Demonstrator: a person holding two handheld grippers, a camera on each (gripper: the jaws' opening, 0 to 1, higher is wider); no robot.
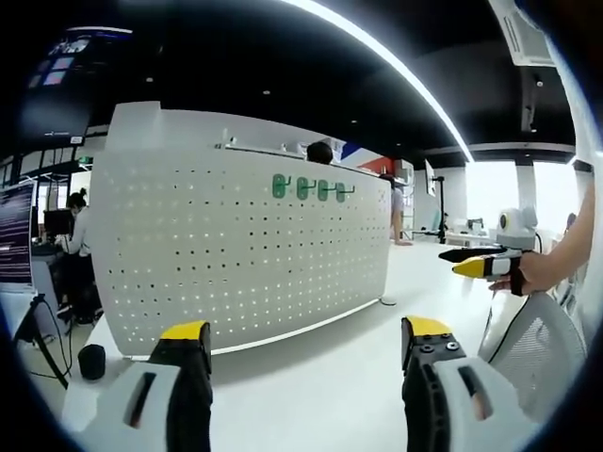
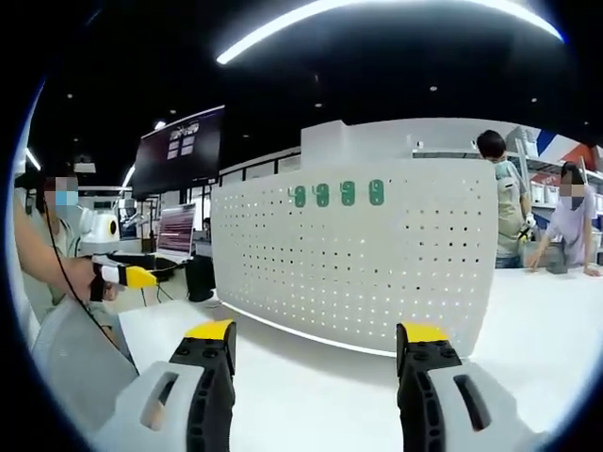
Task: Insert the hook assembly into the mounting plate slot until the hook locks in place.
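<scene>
An open-plan office or demo lab; a dark ceiling carries a long light strip (image 1: 396, 71); a big screen (image 2: 182, 149) hangs overhead; people sit at monitors (image 1: 16, 234) (others stand behind); a white pegboard (image 2: 358, 259) stands on a white worktop (image 1: 330, 377).

White table (image 1: 330, 377) — upright pegboard (image 1: 236, 254)

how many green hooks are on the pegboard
4, in one row near the top of the white pegboard: green hooks at and, side by side.
</scene>
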